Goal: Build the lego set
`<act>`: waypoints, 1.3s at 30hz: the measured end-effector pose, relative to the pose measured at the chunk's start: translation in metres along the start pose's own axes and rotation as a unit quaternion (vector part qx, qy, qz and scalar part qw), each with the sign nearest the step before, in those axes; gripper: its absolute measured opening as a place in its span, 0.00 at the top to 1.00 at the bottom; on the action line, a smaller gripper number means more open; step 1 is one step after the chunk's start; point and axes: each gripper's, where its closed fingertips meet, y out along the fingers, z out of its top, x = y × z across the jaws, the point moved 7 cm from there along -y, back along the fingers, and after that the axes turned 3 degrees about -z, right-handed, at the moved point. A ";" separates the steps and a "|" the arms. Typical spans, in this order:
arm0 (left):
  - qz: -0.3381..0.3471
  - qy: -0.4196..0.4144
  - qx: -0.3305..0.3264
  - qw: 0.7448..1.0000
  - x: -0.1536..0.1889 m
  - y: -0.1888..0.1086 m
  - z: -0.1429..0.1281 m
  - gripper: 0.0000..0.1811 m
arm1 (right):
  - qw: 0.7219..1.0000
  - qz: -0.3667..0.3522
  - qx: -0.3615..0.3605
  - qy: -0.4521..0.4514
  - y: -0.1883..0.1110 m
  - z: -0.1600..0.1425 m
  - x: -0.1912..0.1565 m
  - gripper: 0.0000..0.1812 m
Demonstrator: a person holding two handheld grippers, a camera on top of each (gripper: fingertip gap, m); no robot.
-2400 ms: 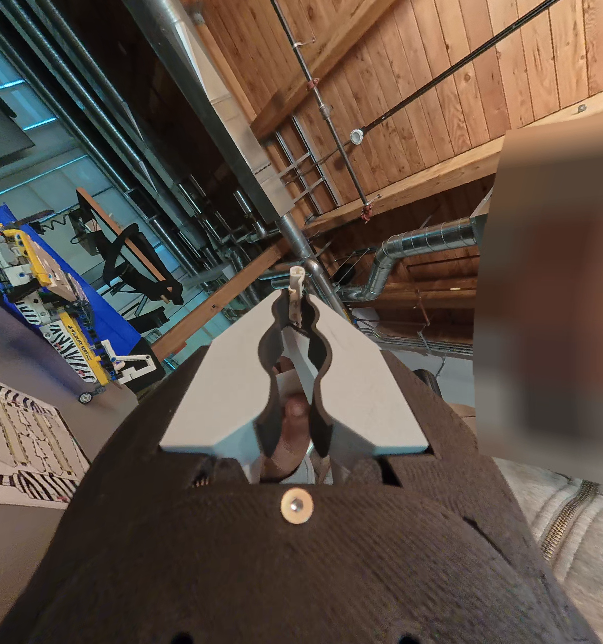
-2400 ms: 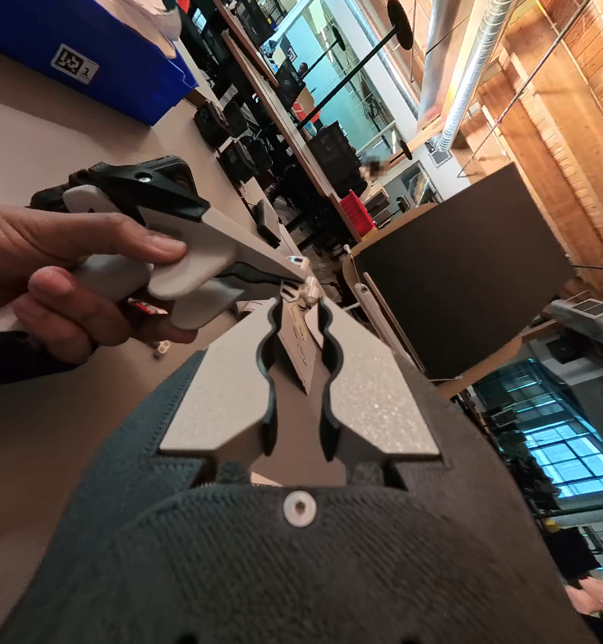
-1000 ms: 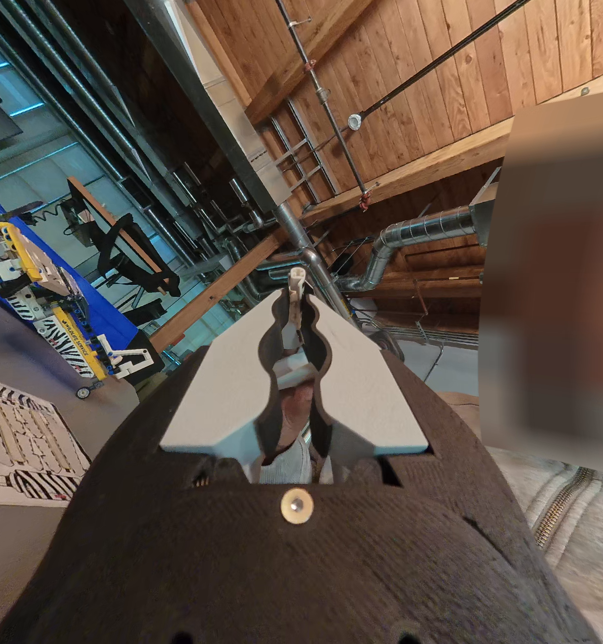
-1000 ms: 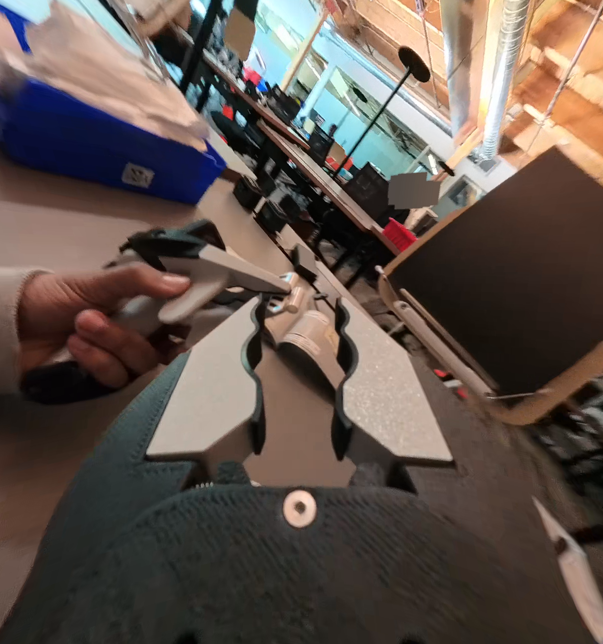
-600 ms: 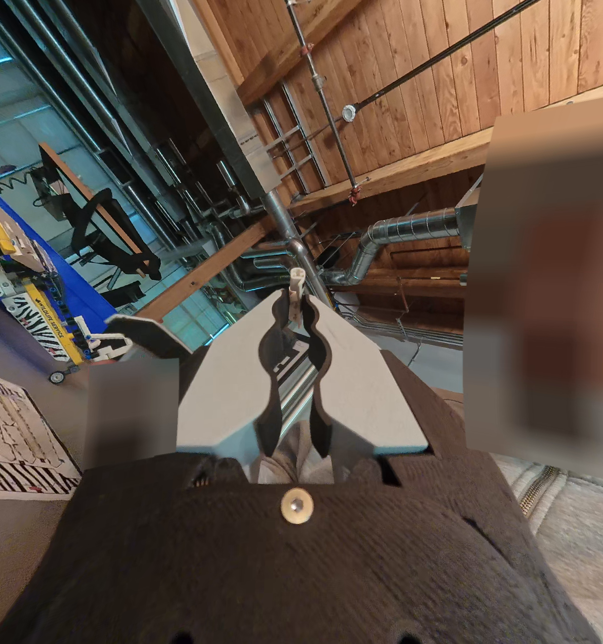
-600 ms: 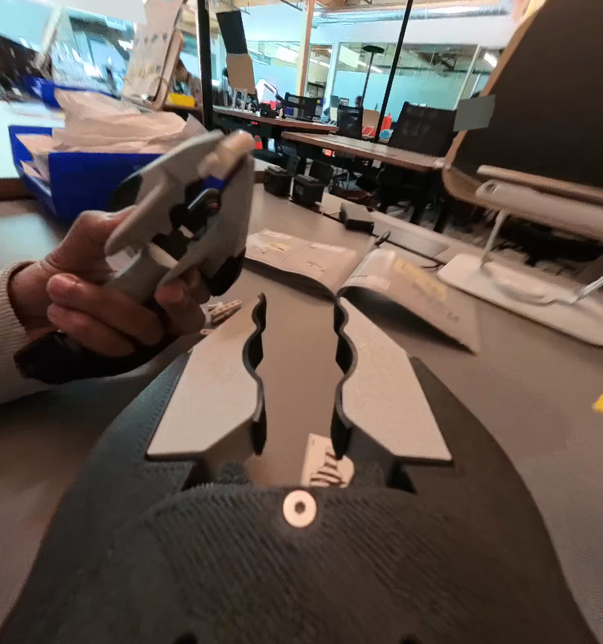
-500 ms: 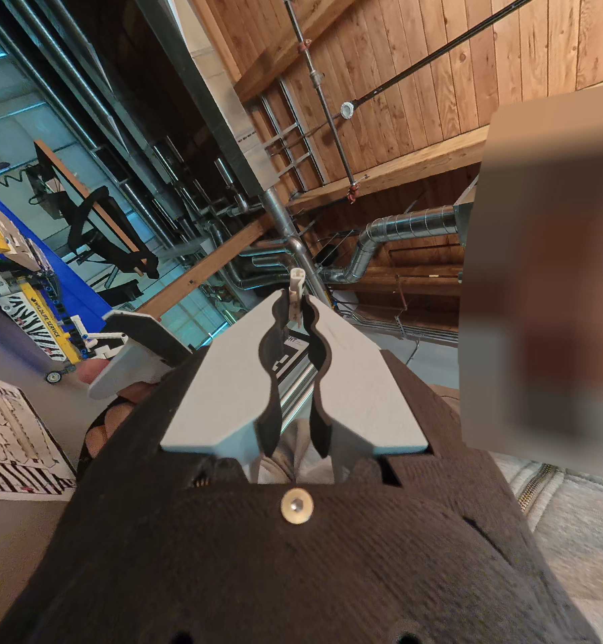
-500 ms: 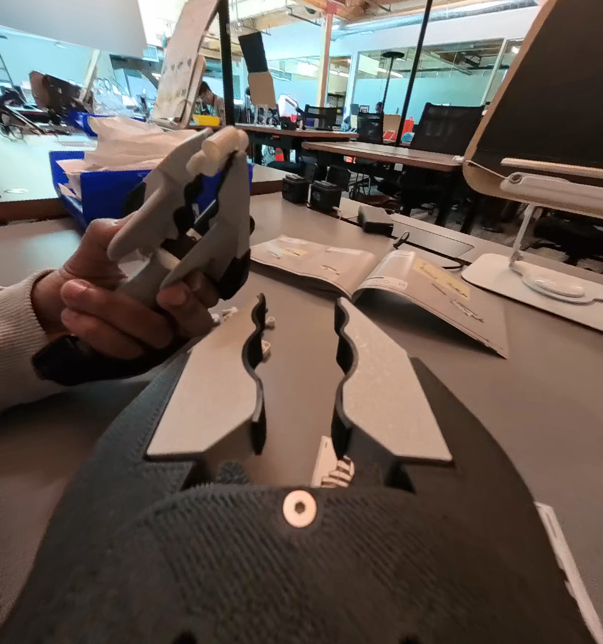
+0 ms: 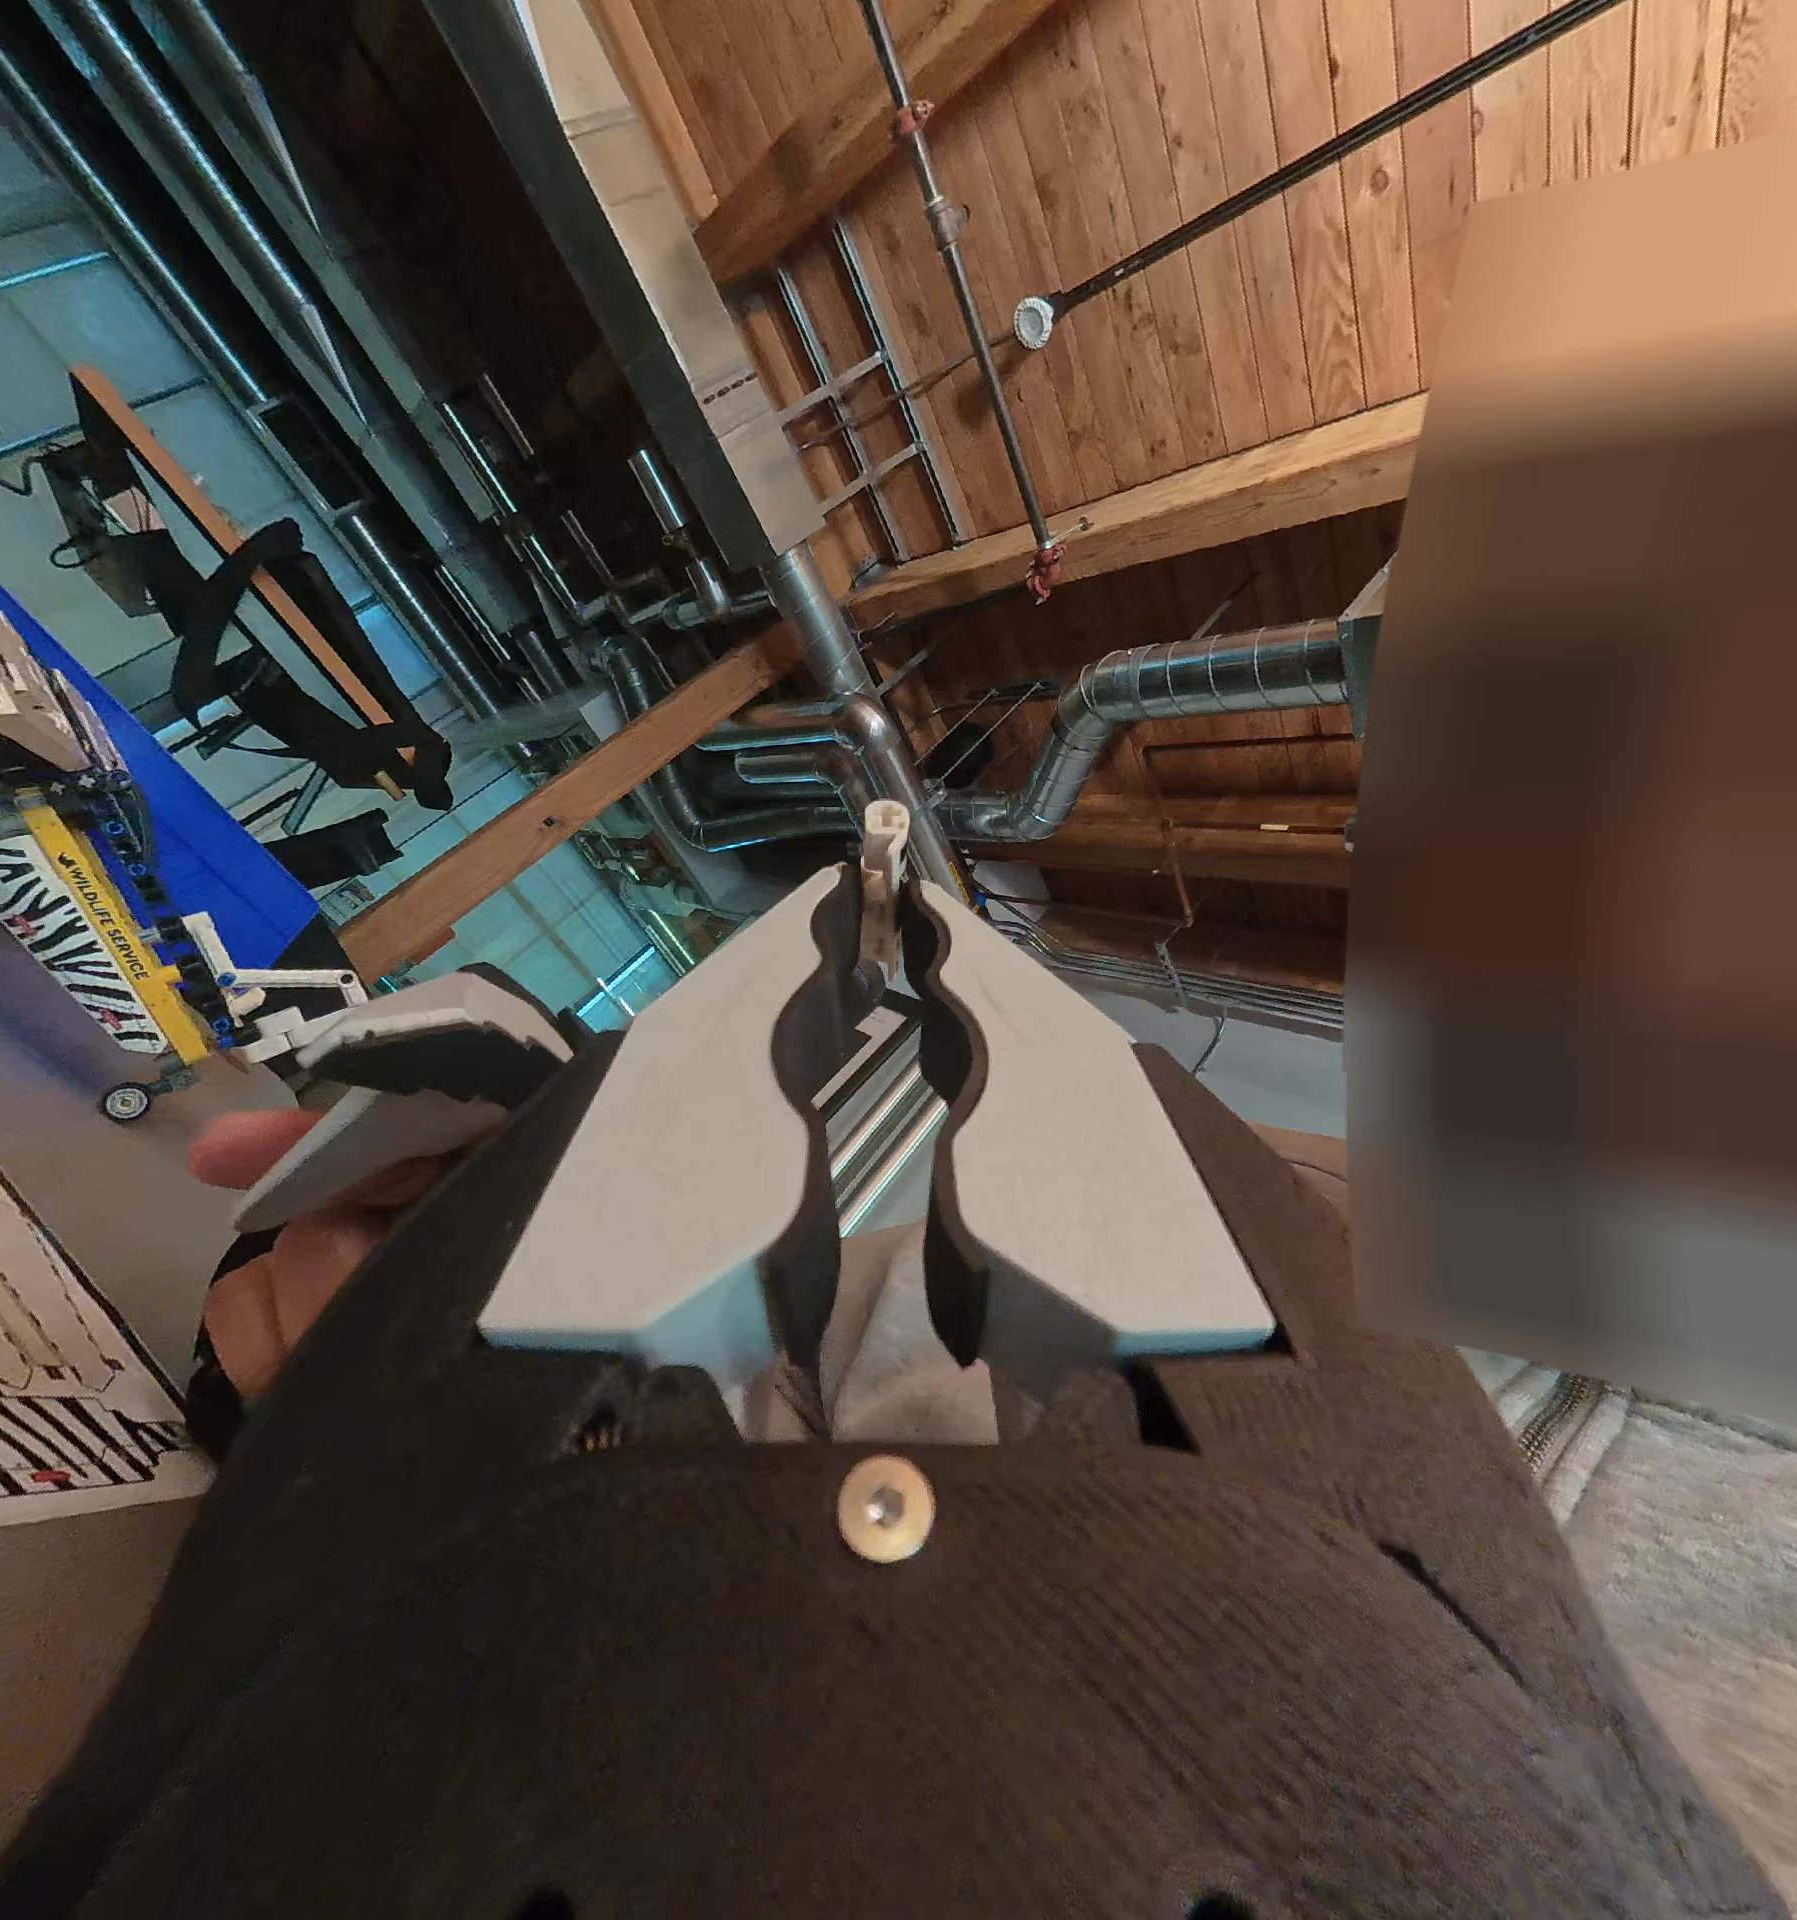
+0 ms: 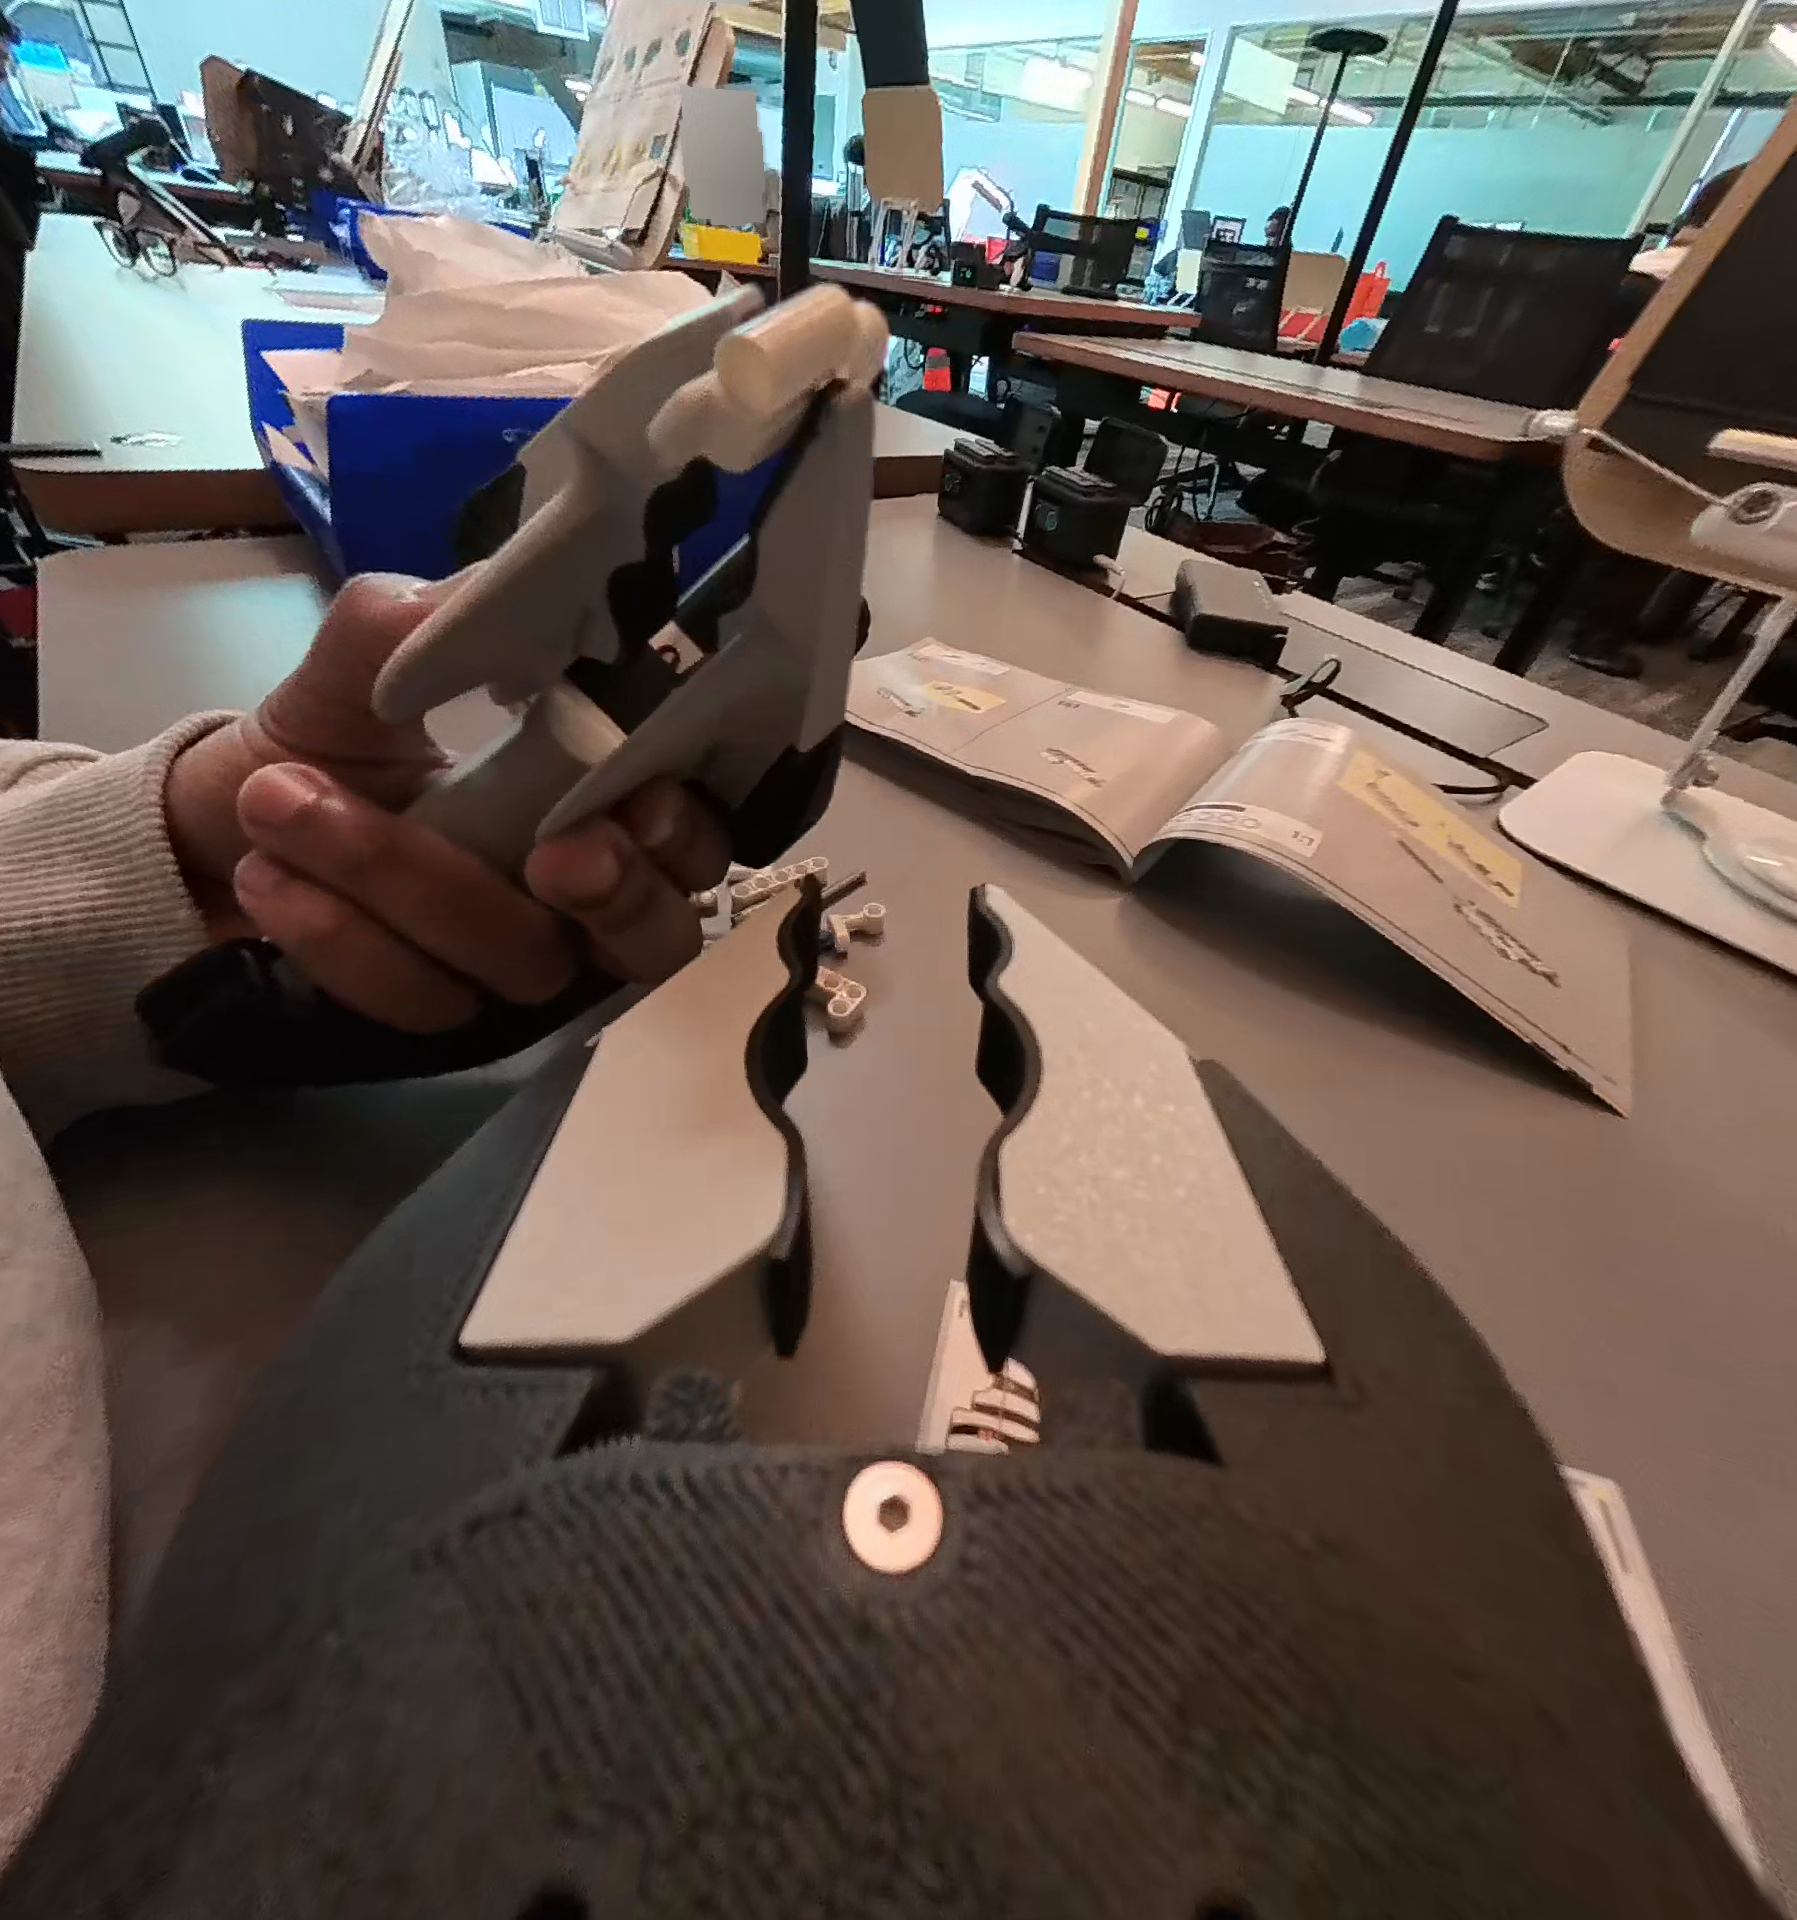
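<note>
1 hand-held gripper, raised and tilted, pinches a pin.

A wooden plank ceiling carries silver ducts and pipes. Beyond the grey table stand long desks, black office chairs and glass partition walls.

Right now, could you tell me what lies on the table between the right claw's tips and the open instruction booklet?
In the right wrist view, only bare grey table separates the right claw from the booklet; the loose white pieces sit leftward.
</note>
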 end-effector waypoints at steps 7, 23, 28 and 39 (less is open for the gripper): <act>-0.005 -0.005 0.002 1.000 0.000 -0.001 0.000 0.97 | 1.000 0.000 -0.014 -0.013 0.004 -0.002 -0.002 0.85; 0.054 0.025 -0.018 0.998 -0.006 0.000 -0.002 0.97 | 1.000 -0.003 -0.014 -0.008 0.005 -0.002 0.000 0.85; 0.055 0.024 -0.020 0.998 -0.006 0.000 -0.003 0.97 | 1.000 -0.004 -0.015 -0.006 0.005 -0.002 0.000 0.85; 0.053 0.021 -0.019 0.998 -0.006 0.000 -0.003 0.97 | 1.000 -0.005 -0.015 -0.005 0.006 -0.002 0.000 0.85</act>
